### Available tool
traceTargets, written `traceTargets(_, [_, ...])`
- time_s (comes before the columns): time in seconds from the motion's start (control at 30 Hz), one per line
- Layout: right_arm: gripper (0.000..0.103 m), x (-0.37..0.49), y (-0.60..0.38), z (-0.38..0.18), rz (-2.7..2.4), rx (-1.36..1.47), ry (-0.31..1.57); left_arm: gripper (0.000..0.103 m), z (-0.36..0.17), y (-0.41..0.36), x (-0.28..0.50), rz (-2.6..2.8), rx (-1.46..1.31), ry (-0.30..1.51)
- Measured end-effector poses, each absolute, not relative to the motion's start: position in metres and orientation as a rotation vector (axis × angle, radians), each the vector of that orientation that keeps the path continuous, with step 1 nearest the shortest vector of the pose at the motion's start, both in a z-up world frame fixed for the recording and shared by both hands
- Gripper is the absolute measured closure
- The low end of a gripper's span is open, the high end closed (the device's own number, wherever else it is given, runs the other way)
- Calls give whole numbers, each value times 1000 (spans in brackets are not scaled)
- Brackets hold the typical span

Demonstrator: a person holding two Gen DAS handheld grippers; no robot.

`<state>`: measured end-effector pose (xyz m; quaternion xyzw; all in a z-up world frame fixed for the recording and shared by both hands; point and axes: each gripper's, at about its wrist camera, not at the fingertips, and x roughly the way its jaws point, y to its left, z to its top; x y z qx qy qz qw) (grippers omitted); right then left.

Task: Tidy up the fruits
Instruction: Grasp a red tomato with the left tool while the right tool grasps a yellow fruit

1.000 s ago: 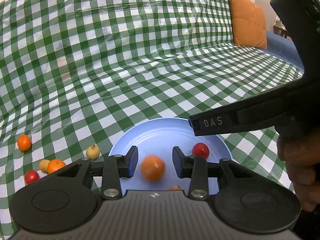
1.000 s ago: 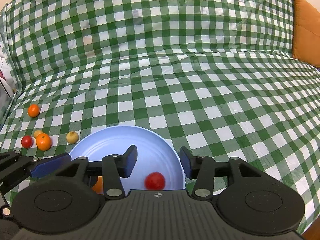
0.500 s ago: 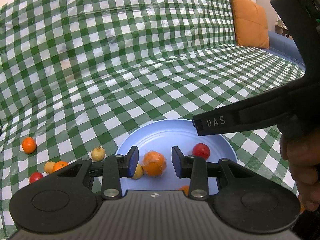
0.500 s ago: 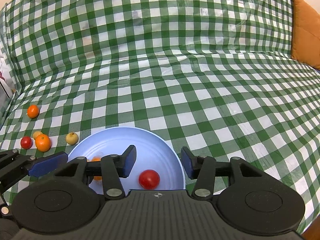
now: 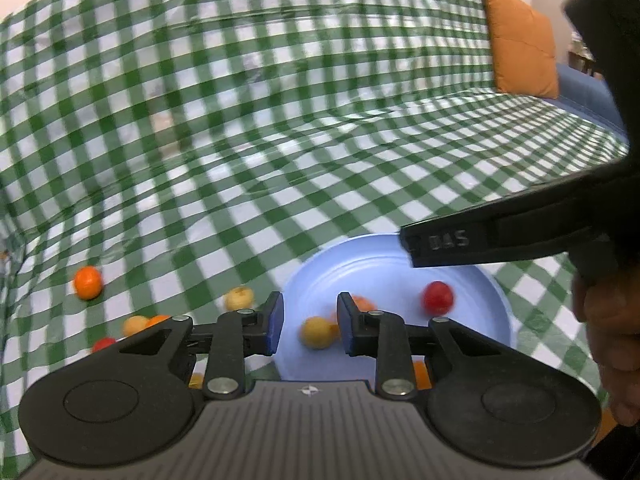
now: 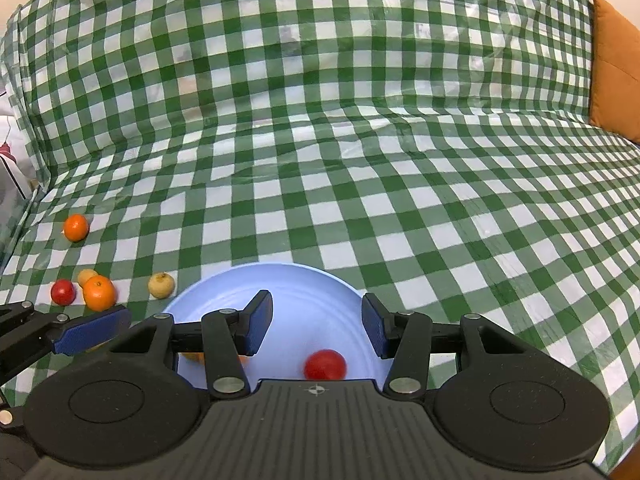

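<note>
The round pale-blue plate (image 6: 280, 280) already holds a red cherry tomato (image 6: 325, 364) and some orange and yellow fruits. Five small fruits (image 6: 98, 291) remain on the checked cloth at its nine o'clock. The left gripper (image 5: 310, 328), whose jaws have just been narrowing, and the right gripper (image 6: 316, 326) both stand spread and empty.

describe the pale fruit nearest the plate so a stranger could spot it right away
Find the blue plate on the green checked cloth. Just off its left rim sits the pale yellow fruit, alone. It is duller than the orange and the red fruit clustered further left.
</note>
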<state>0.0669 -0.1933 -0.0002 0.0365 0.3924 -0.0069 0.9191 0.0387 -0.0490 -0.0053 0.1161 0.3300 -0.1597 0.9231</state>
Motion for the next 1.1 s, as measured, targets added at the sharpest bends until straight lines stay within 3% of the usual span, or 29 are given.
traceTargets(0.17, [52,74,-176,-1,0,88,796,85,-6,-19,55,-202,199,762])
traceTargets(0.23, [60,78,-167,-2,18,99,790,87,-7,-3,61,-155,180,797])
traceTargets(0.3, [76,81,-158,-1,45,105,778,88,-7,15,70,-108,152,827])
traceTargets(0.4, [81,88,-143,-2,81,125,781,88,-4,44,81,-50,76,859])
traceTargets(0.77, [81,123,-91,-16,169,145,829,88,-8,125,108,124,-163,982])
traceTargets(0.87, [76,134,-78,-23,175,125,854,77,-10,132,116,126,-198,995])
traceTargets(0.97, [61,143,-69,-32,169,97,880,69,-16,133,119,124,-226,1007])
traceTargets(1.03, [60,149,-63,-39,163,65,894,69,-19,132,124,136,-230,1012])
traceTargets(1.1, [60,154,-58,-45,157,32,904,61,-21,129,125,136,-235,1014])
